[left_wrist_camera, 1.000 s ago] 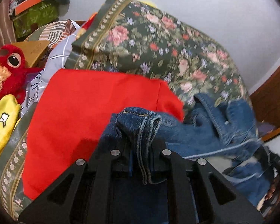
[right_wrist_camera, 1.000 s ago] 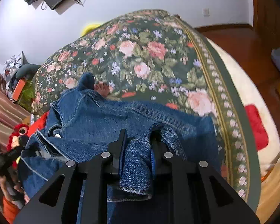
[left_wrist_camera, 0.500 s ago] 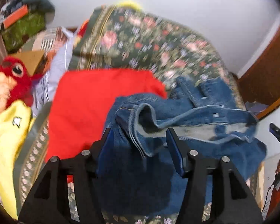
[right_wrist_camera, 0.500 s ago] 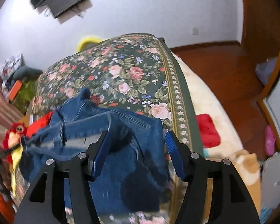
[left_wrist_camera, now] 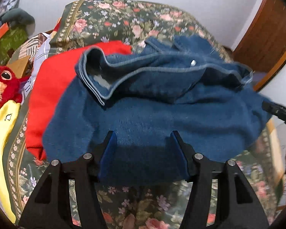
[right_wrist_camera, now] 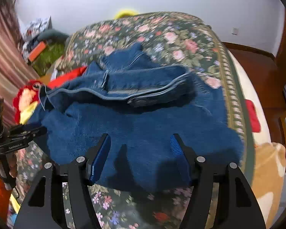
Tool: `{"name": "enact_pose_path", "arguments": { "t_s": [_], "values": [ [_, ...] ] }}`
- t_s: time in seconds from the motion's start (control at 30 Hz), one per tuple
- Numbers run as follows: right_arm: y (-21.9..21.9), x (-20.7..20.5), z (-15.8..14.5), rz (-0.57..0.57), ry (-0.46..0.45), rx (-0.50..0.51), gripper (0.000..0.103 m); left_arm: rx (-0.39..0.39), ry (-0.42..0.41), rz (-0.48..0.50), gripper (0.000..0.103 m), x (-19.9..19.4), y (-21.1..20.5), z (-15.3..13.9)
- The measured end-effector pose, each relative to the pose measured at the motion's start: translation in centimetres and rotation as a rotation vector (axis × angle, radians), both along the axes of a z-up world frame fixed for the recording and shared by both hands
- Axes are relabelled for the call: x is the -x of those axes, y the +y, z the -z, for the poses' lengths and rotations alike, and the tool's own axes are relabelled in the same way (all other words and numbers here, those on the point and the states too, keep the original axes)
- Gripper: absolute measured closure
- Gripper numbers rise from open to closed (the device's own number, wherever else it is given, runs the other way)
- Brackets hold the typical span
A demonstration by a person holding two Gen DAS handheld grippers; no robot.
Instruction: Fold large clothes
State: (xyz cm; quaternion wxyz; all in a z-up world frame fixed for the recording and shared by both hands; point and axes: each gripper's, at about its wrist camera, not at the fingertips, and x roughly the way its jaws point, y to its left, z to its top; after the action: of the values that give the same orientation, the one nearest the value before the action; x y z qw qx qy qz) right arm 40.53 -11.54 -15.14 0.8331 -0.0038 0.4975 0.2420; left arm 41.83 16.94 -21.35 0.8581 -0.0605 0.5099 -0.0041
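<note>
So both tools have just let go: the left tool (left_wrist_camera: 143, 139) and the right tool (right_wrist_camera: 140, 143) each had their jaws opening a moment ago, and now they sit apart with nothing pinched. The blue denim garment (left_wrist_camera: 152, 114) lies under the gap of each, but the pads aren't pressing on it.

The denim is heaped on the dark floral bedspread (left_wrist_camera: 124, 206), and its left part overlaps a flat red cloth (left_wrist_camera: 47, 87). The waistband with the metal button (right_wrist_camera: 141, 101) is folded across the top, a bit crumpled.

My read is that a fold was just laid down and the release is the step in hand. To do it well I'd back both tools straight off so the pads don't snag the near edge and drag the fold open. Then check that top flap: it looks lumpy, so a quick flatten before the next fold would help. Also watch the red cloth, easy to grab by accident.
</note>
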Motion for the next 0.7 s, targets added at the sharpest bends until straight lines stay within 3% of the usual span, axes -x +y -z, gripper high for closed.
{"name": "enact_pose_path", "arguments": {
  "t_s": [0.1, 0.17, 0.3, 0.53, 0.7],
  "values": [
    [2.3, -0.8, 1.0, -0.027, -0.030, 0.021, 0.023, -0.071, -0.008, -0.016, 0.050, -1.8, 0.0, 1.1],
    [3.7, -2.5, 2.0, -0.056, 0.012, 0.014, 0.023, -0.107, -0.005, -0.040, 0.054, -3.6, 0.7, 1.5],
    [5.5, -6.1, 3.4, -0.013, 0.071, 0.016, 0.023, -0.063, 0.050, -0.098, 0.071, -7.7, 3.3, 2.2],
    [2.4, -10.5, 3.3, 0.315, 0.027, 0.006, 0.023, -0.055, 0.011, -0.238, 0.072, -12.0, 6.7, 1.0],
    [1.3, -9.2, 2.2, 0.306, 0.027, -0.038, 0.023, -0.148, -0.056, -0.292, 0.068, -11.3, 6.1, -0.7]
  ]
}}
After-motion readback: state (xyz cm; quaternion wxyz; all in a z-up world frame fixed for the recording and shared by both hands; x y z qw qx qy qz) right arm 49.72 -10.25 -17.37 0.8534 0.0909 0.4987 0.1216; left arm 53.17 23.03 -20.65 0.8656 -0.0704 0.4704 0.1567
